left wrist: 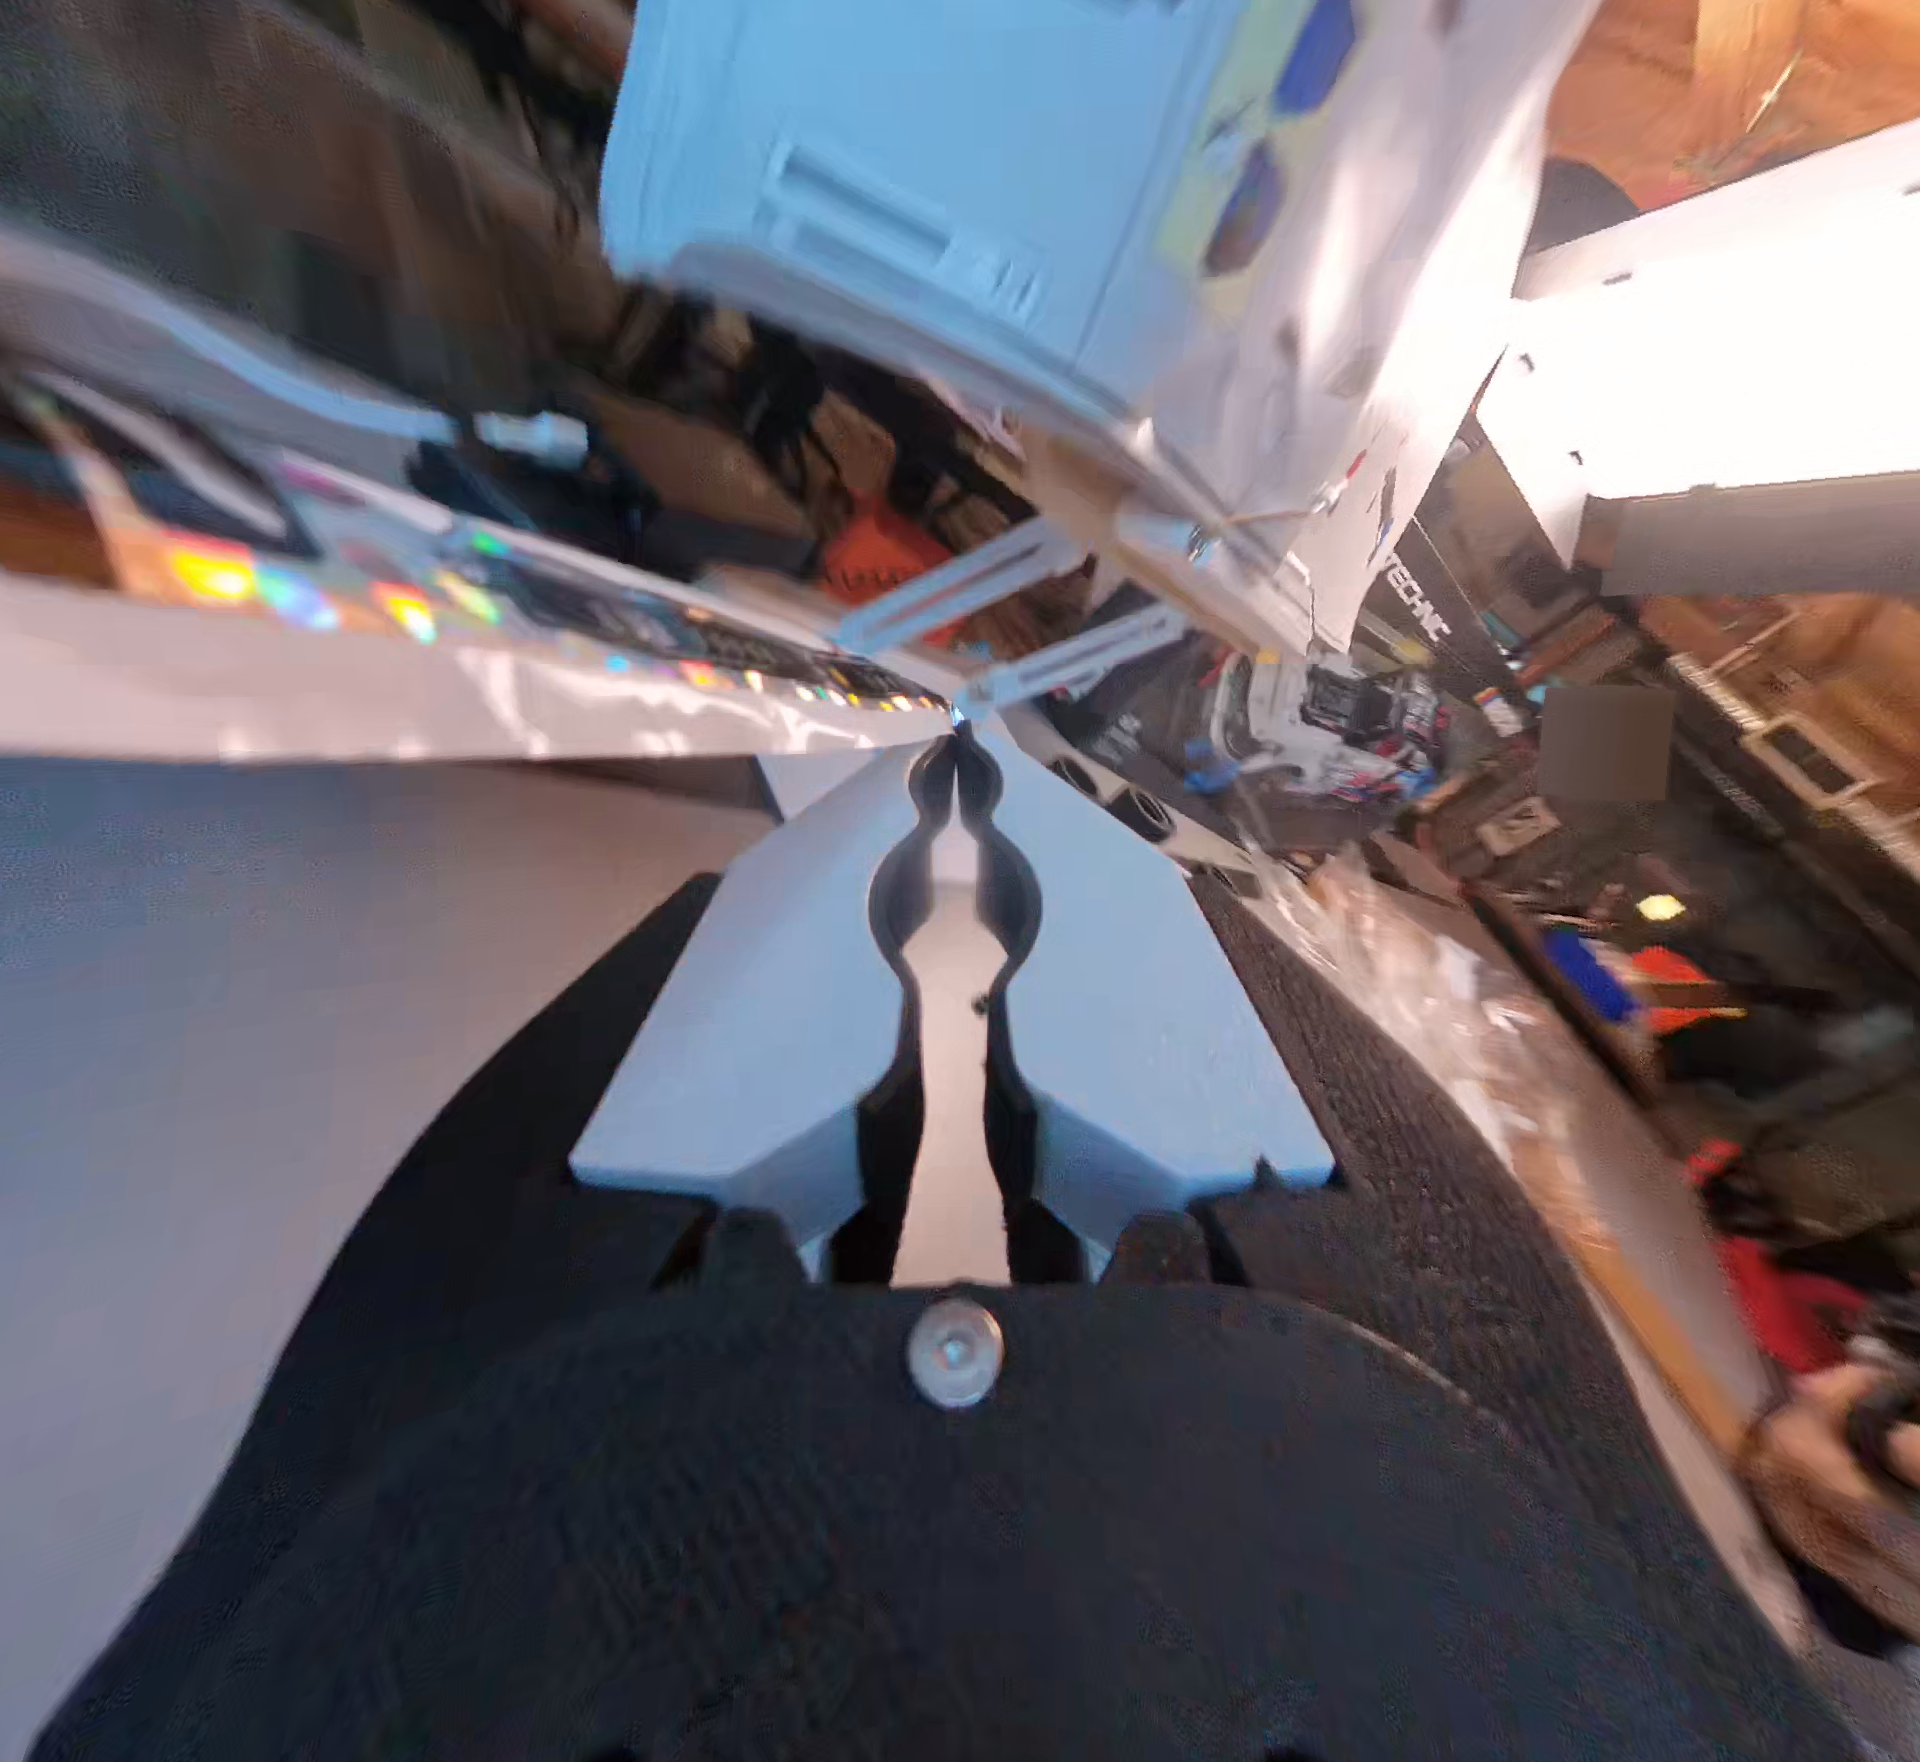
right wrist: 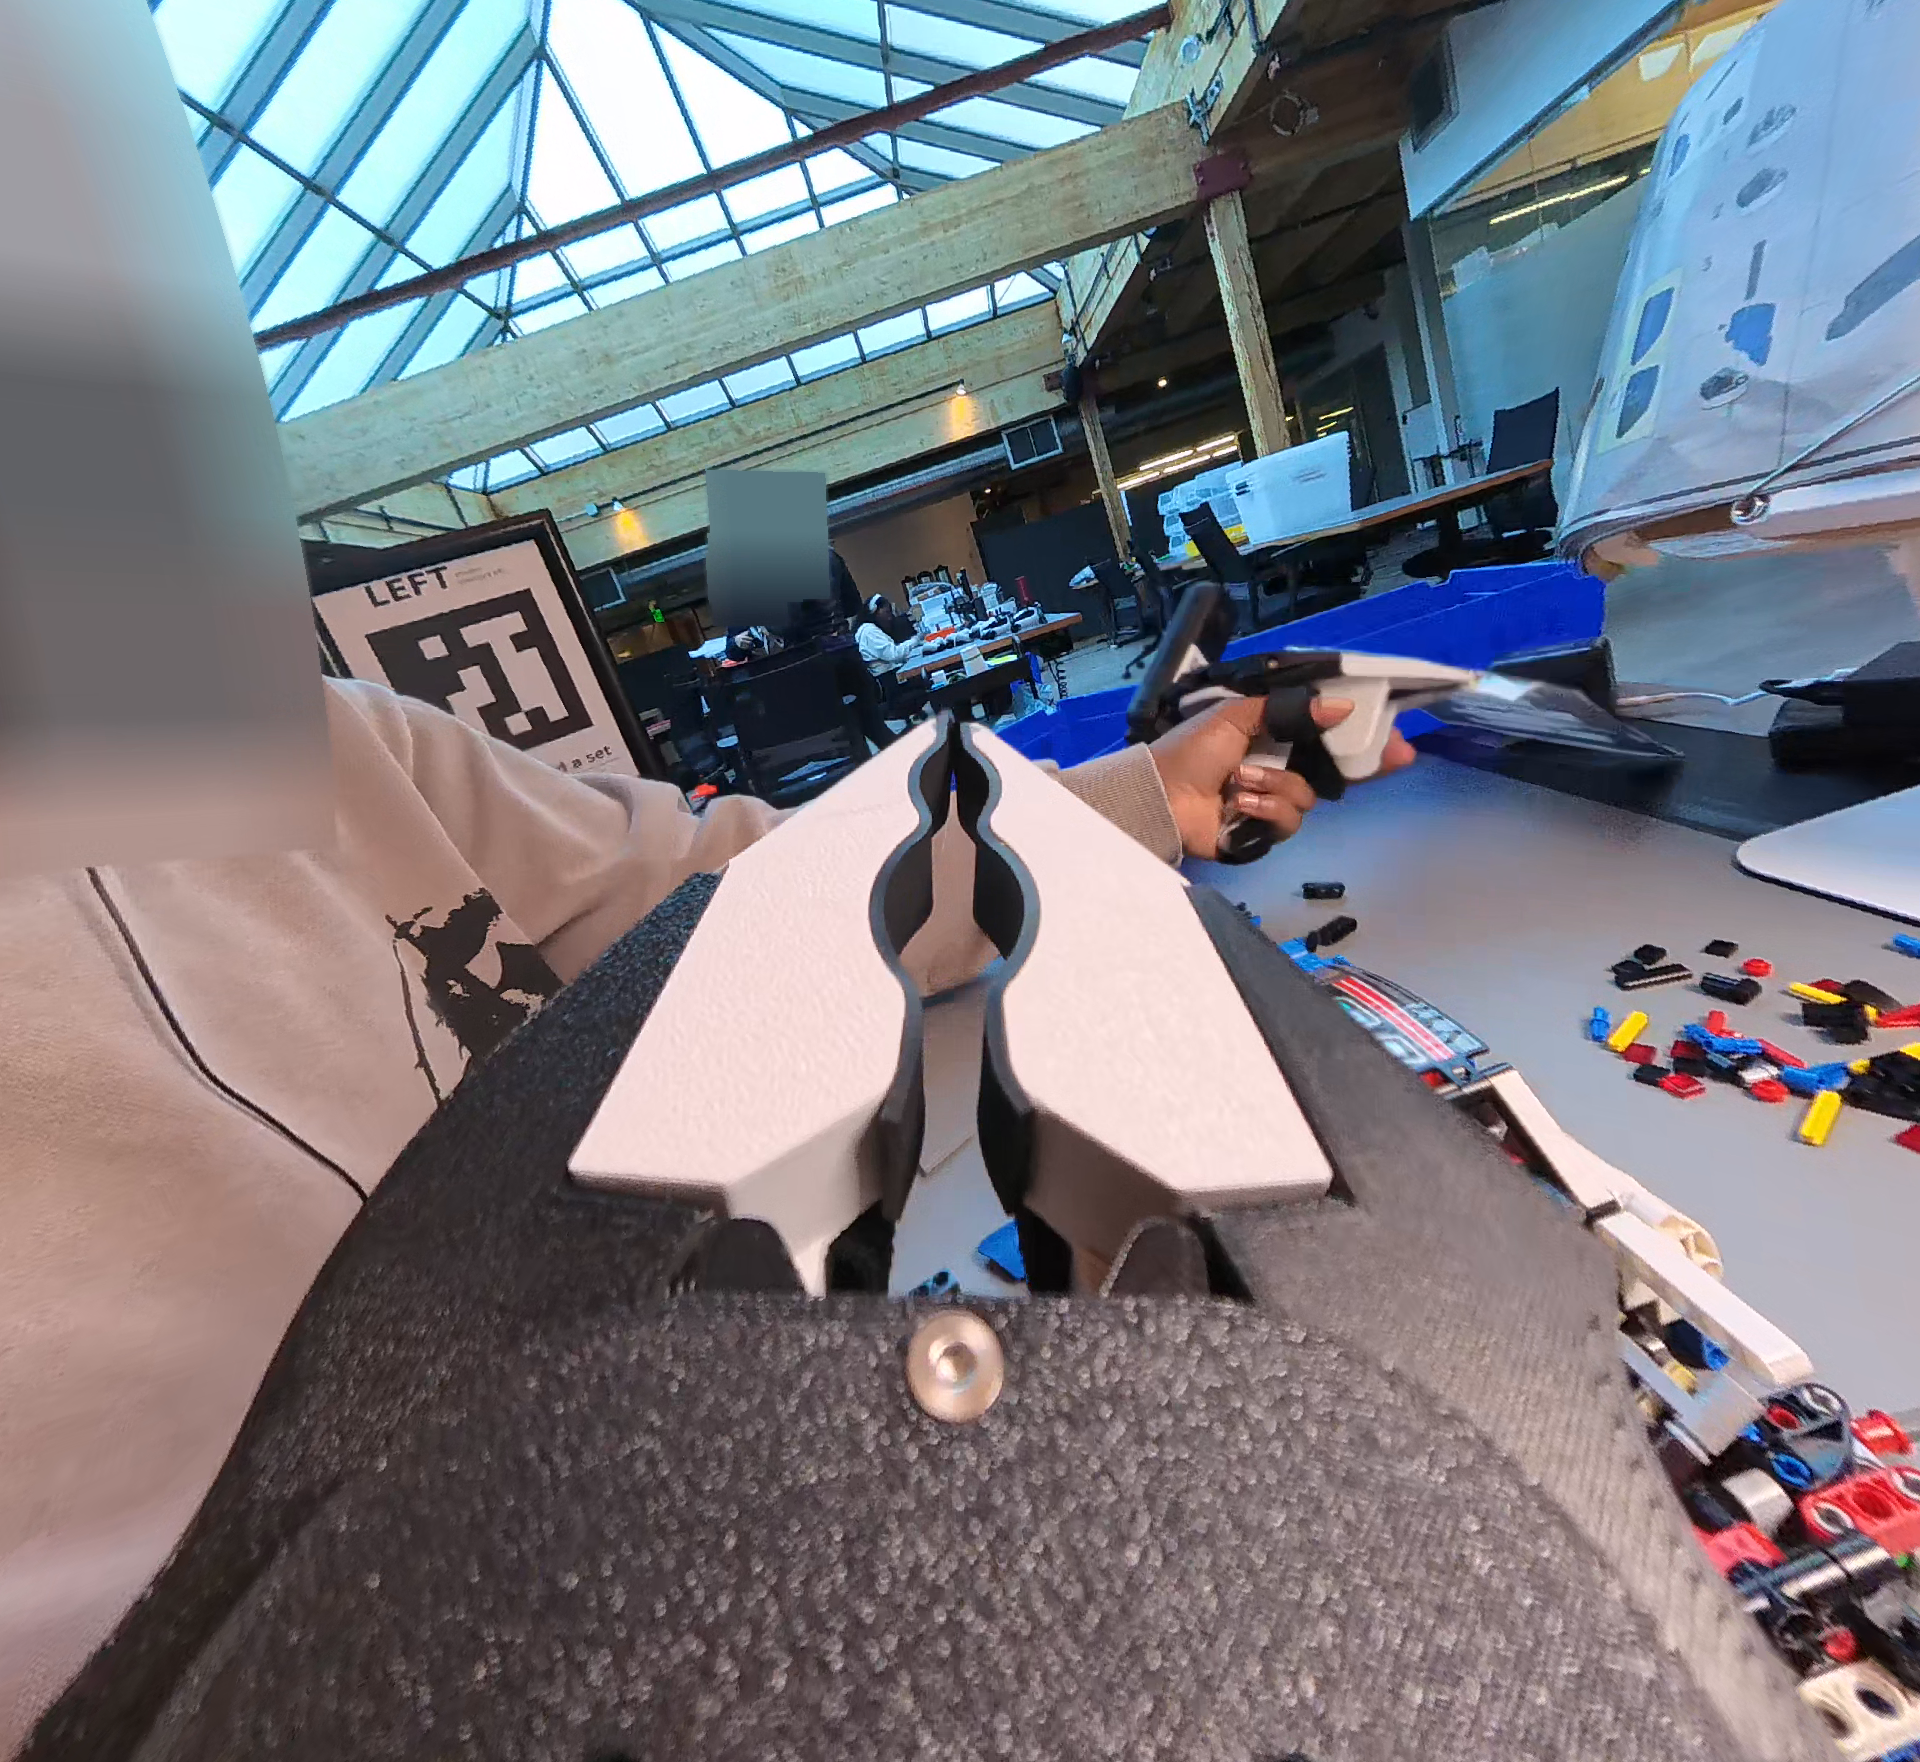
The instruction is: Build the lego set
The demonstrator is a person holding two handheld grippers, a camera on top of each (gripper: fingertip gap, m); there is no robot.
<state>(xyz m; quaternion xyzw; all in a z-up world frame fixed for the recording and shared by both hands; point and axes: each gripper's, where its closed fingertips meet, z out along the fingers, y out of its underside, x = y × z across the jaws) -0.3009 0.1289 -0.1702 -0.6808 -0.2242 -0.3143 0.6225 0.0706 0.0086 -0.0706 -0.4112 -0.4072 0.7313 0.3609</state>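
My left gripper [left wrist: 956, 744] is shut and holds nothing that I can see; the view is blurred by motion. Just beyond its tips are the white arms of a stand [left wrist: 966, 585] holding the open instruction booklet [left wrist: 935, 102]. The partly built white Lego car [left wrist: 1314, 725] lies farther off to the right. My right gripper [right wrist: 954, 746] is shut and empty, raised and tilted up toward the person's sleeve [right wrist: 499, 808]. In the right wrist view a hand holds the left gripper [right wrist: 1642, 751] over the table by the booklet [right wrist: 1766, 310]. The car [right wrist: 1756, 1463] lies low right, with loose pieces [right wrist: 1787, 1058] beyond it.
An open laptop [left wrist: 623, 642] lies left of the left gripper; its edge [right wrist: 1849, 855] shows at right. A blue tray [right wrist: 1455, 632] stands behind the left gripper. A framed marker sign [right wrist: 488, 663] stands behind the sleeve. A dark Lego box [left wrist: 1403, 600] sits past the stand. One gripper's finger ends stand about 40 cm off the other's. About 20 cm separates my right fingertips from the car [right wrist: 1756, 1463].
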